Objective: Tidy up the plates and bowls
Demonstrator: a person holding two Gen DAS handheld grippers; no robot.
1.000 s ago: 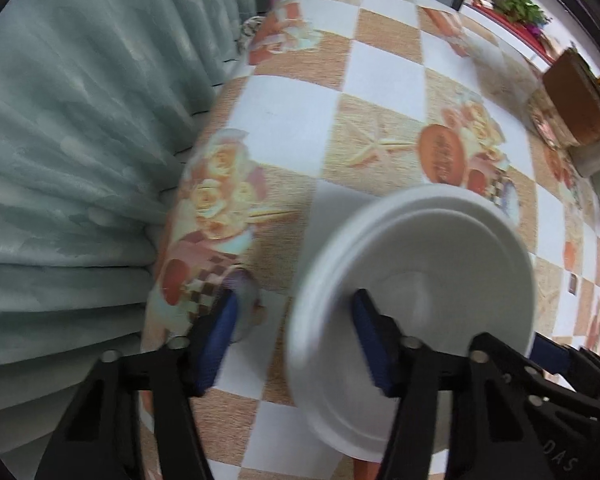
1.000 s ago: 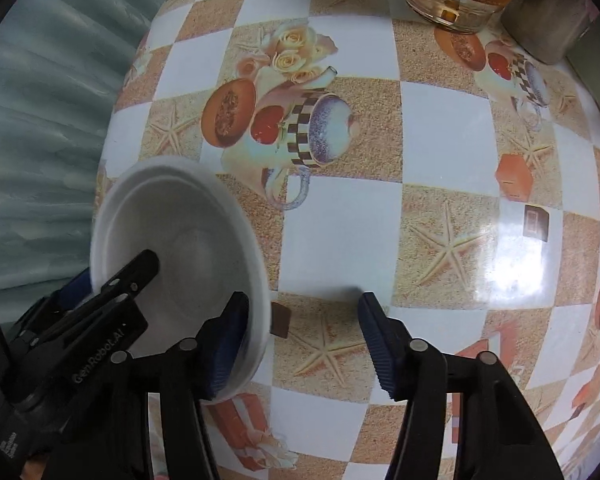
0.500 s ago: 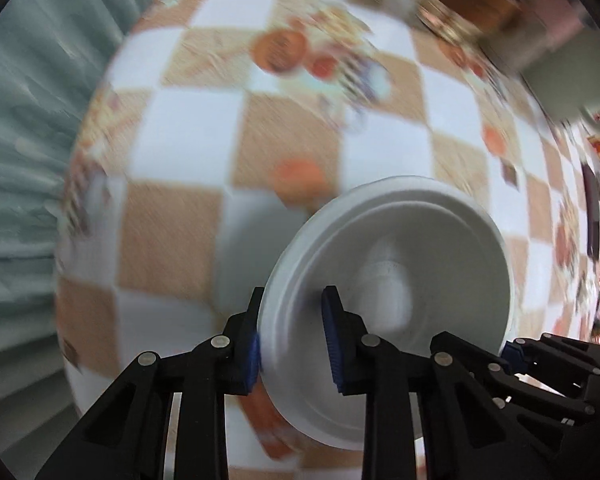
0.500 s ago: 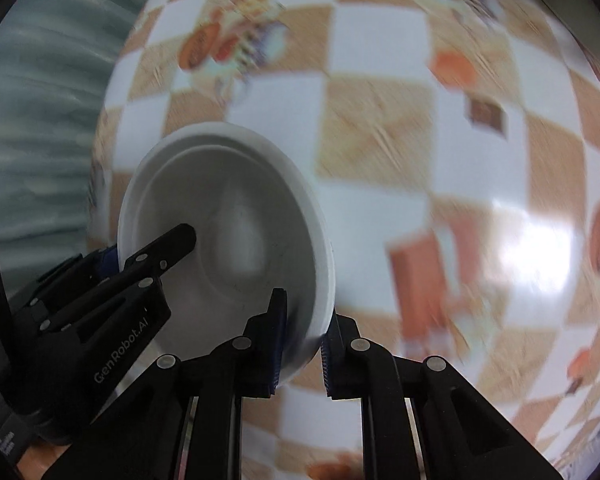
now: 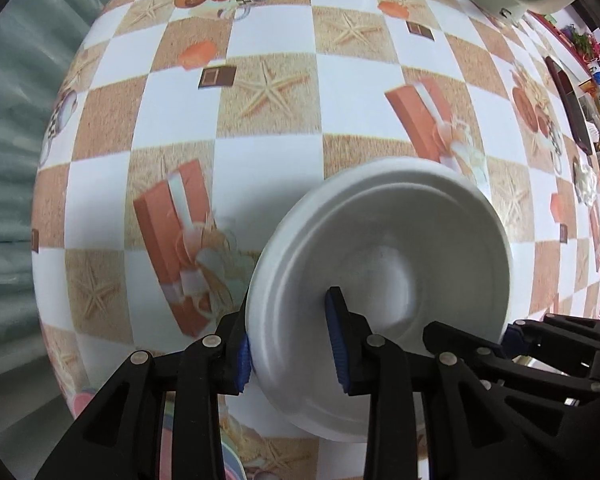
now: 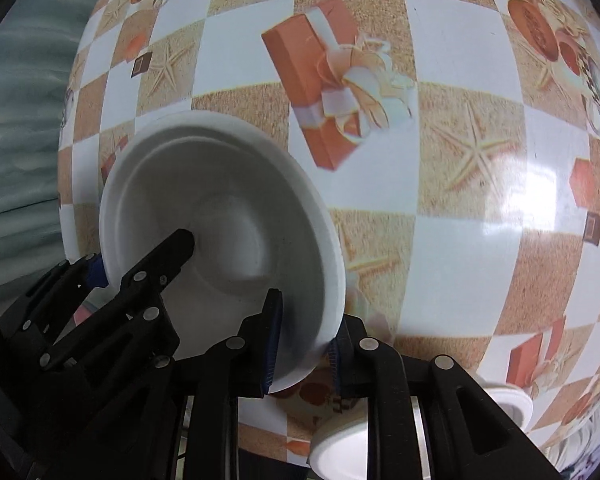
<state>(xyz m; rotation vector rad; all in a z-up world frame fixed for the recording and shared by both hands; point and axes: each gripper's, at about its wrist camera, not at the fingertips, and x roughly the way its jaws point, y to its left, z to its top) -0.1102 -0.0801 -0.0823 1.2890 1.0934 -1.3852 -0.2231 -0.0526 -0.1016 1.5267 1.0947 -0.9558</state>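
A white foam bowl (image 5: 384,280) is held above the bench (image 5: 268,140) by both claws at once. The left claw (image 5: 292,344) is pinched on the bowl's left rim, one blue pad (image 5: 336,332) lying inside the bowl and the other under the rim outside. The right claw (image 6: 304,344) is pinched on the opposite rim of the same bowl (image 6: 228,224), with one finger inside and one outside. In each wrist view the other claw is seen gripping the far side of the bowl. The bowl is tilted, its open side turned toward the cameras.

The bench is covered by a checked oilcloth (image 6: 452,240) printed with starfish, gift boxes and cups. At the near edge of the right wrist view, a white rounded dish (image 6: 340,448) and a second white rim (image 6: 512,404) lie on the bench, partly hidden behind the claw. A pale green pleated curtain (image 5: 8,128) is noted along the left side.
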